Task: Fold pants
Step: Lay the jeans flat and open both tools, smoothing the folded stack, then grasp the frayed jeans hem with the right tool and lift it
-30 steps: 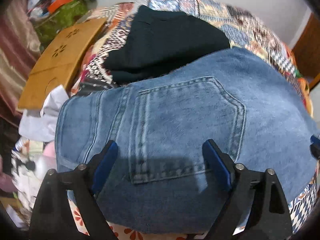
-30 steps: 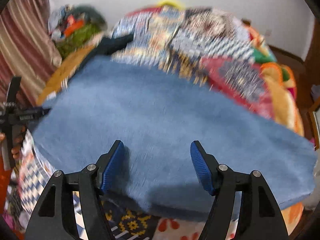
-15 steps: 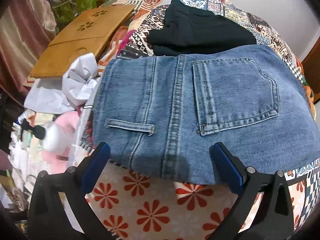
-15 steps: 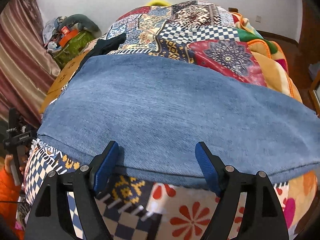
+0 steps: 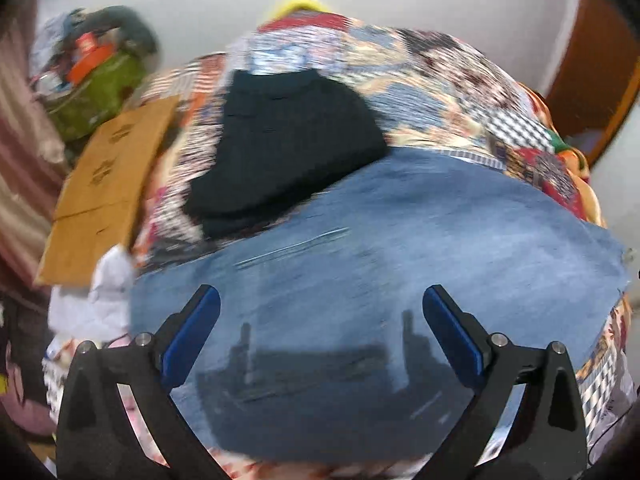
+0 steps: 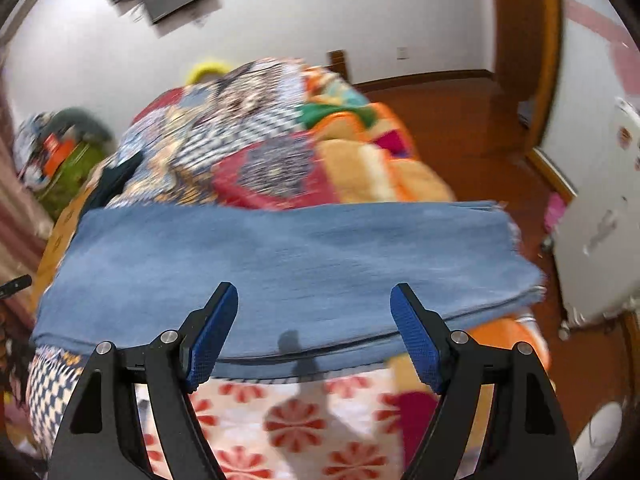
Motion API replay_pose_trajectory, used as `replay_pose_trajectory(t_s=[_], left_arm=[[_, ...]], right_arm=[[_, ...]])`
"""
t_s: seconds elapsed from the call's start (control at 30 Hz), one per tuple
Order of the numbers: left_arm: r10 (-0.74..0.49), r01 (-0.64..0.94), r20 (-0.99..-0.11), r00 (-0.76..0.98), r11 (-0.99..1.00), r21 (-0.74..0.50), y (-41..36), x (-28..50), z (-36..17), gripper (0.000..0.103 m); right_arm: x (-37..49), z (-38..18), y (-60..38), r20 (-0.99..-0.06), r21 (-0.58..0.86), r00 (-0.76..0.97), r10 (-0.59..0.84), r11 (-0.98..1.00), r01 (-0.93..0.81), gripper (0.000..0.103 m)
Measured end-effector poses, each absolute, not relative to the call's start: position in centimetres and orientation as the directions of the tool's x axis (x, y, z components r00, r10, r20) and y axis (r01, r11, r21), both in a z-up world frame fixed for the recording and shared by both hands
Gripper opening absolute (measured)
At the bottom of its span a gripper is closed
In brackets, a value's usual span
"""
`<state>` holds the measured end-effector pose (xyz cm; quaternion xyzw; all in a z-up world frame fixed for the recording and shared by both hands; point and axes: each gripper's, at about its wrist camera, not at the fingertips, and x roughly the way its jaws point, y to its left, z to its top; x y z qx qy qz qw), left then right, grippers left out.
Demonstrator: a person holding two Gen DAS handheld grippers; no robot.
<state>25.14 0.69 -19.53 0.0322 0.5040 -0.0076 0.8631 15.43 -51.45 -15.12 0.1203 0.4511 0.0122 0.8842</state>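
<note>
1. Left gripper [image 5: 320, 336]: fingers [image 5: 192, 332] spread wide apart and released; nothing between them; the blue pads hang over the near part of the jeans [image 5: 380, 280], and whether they touch the denim cannot be told; the view is motion-blurred.
2. Right gripper [image 6: 312, 332]: fingers [image 6: 416, 340] spread wide and released, empty; the tips sit at the near edge of the jeans [image 6: 280, 256]; contact with the cloth cannot be told.
3. Jeans: blue denim, folded into a flat layered band lying across the bed [image 6: 280, 160]; stacked edges show along the near side in the right wrist view; a frayed end points to the right of that view.
4. Bed: covered with a patchwork quilt [image 5: 440, 92]; a red-flower sheet [image 6: 288, 424] shows below the near edge of the jeans.
5. Black garment [image 5: 288, 140]: folded, on the quilt just beyond the jeans, its near edge at the denim.
6. Wooden board [image 5: 108, 184]: left of the black garment; crumpled white paper [image 5: 100, 300] lies near its lower end.
</note>
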Motion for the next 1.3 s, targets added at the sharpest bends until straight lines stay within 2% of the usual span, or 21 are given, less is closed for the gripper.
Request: replay_pose_trajectory(t_s=[0.17, 0.27, 0.4, 0.53, 0.87, 0.93, 1.03, 1.2, 1.3], left_arm=[[-0.013, 0.232, -0.929, 0.37, 0.97, 0.079, -6.2, 28.4, -23.4, 0.103], [0.037, 0.283, -0.907, 0.42, 0.944, 0.169, -9.3, 29.0, -23.6, 0.102], [-0.02, 0.364, -0.931, 0.364, 0.923, 0.122, -12.6, 30.7, -23.9, 0.102], [0.006, 0.405, -0.927, 0.374, 0.899, 0.169, -15.6, 31.4, -24.6, 0.102], [-0.051, 0.388, -0.935, 0.35, 0.917, 0.095, -16.5, 32.5, -26.1, 0.103], [-0.053, 0.389, -0.933, 0.357, 0.916, 0.097, -16.6, 32.4, -26.1, 0.103], [-0.06, 0.389, -0.929, 0.365, 0.916, 0.094, -16.6, 32.3, -26.2, 0.103], [-0.067, 0.389, -0.926, 0.372, 0.917, 0.09, -16.6, 32.3, -26.3, 0.103], [-0.068, 0.389, -0.926, 0.372, 0.917, 0.089, -16.6, 32.3, -26.2, 0.103]], right_arm=[[14.0, -15.6, -55.1, -0.793, 0.211, 0.607, 0.05, 0.957, 0.197, 0.076], [13.1, -16.0, -56.7, -0.794, 0.176, 0.607, -0.012, 0.952, 0.249, 0.076], [12.9, -17.6, -59.0, -0.814, 0.179, 0.579, -0.037, 0.933, 0.313, 0.076], [12.9, -18.7, -61.1, -0.812, 0.2, 0.58, -0.064, 0.903, 0.379, 0.076], [15.0, -23.0, -64.8, -0.833, 0.35, 0.552, 0.042, 0.813, 0.466, 0.076], [15.4, -23.9, -65.2, -0.836, 0.358, 0.548, 0.041, 0.796, 0.487, 0.07], [15.7, -25.0, -65.6, -0.84, 0.366, 0.54, 0.045, 0.783, 0.504, 0.056], [16.3, -24.5, -65.5, -0.839, 0.309, 0.544, -0.012, 0.812, 0.495, 0.018], [16.5, -23.1, -64.9, -0.833, 0.257, 0.551, -0.048, 0.848, 0.463, 0.011]])
